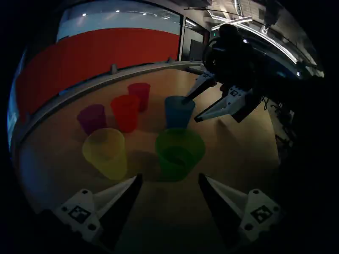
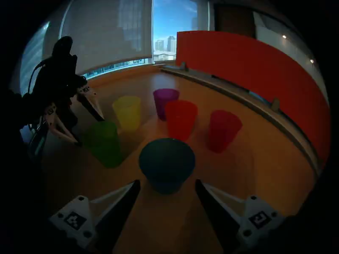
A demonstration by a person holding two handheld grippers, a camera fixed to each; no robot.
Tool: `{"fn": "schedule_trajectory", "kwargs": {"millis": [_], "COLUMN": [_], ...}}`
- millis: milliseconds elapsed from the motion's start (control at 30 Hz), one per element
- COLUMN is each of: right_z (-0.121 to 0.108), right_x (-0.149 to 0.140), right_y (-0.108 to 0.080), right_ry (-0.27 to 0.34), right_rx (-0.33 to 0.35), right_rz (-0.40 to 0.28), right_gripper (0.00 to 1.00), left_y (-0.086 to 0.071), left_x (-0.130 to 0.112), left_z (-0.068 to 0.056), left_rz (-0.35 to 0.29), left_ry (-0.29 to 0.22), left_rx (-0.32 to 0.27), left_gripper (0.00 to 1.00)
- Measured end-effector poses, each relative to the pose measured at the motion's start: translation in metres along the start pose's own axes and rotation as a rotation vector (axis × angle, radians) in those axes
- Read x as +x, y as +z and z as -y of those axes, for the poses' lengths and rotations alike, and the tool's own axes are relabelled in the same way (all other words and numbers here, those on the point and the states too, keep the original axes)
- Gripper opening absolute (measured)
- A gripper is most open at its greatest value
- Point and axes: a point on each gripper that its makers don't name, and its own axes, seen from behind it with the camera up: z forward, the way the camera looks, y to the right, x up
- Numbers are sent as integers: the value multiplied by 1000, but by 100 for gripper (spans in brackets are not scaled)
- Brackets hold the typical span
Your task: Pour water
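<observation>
One broad wooden desk [image 1: 237, 144] carries everything, and a long red partition [image 1: 106, 46] stands along its far edge from 9 to 1 o'clock in the left gripper view. In the right gripper view a window [image 2: 169, 25] with a pale blind [image 2: 106, 29] sits at 12 o'clock and shows city towers under a blue sky.

Next in size are the two tools. The left gripper [image 1: 169, 175] has its fingers spread wide at 6 o'clock in its own view and holds nothing. The right gripper [image 1: 189, 111] reaches in from 1 o'clock, dark and hard to make out behind its pale fingers. It is also wide apart, with one fingertip at the rim of the blue cup [image 1: 176, 116] and the other just beside that cup's wall. Whether either tip touches cannot be told.

Six plastic cups stand upright and near one another on the desk. The green cup [image 1: 180, 154] is the closest, just ahead of the left gripper's fingertips and between their lines, not gripped. The yellow cup [image 1: 106, 152] stands at its 9 o'clock and the blue cup at its 12 o'clock. The red cup [image 1: 125, 112] is at 11 o'clock of the green one, the purple cup [image 1: 92, 118] is at the red cup's 9 o'clock, and the crimson cup [image 1: 140, 95] is just behind the red cup at 1 o'clock. What the cups contain cannot be made out.
</observation>
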Motion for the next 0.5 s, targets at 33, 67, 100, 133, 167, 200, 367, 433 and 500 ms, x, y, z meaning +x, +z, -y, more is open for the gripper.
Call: {"fn": "schedule_trajectory", "kwargs": {"millis": [33,67,100,133,167,200,367,433,500], "right_z": [0,1,2,2,3,3,5,7,8], "right_x": [-1,-3,-4,-5,-6,-6,-6,-7,-8], "right_y": [-3,-6,-9,-12,-15,-19,-32,-35,-38], "right_ry": [6,11,17,22,27,31,45,54,63], "right_rx": [-3,-7,-10,-12,-15,-20,-44,-51,-57], "right_rz": [-2,-3,-4,-4,-5,-9,-29,-34,-39], "right_gripper": [100,100,100,100,100,100,100,100,100], "left_y": [-3,-7,-10,-13,-16,-20,-33,-37,-40], "left_x": [0,-1,-2,-3,-3,-4,-5,-5,-5], "left_z": [1,3,5,6,8,10,18,20,23], "left_rz": [-5,-10,-14,-16,-19,-24,-47,-53,-60], "left_ry": [-4,-9,-13,-17,-20,-23,-33,-35,-37], "left_rx": [8,17,28,38,48,60,111,128,147], "left_gripper": [98,98,98,98,98,98,98,98,98]}}
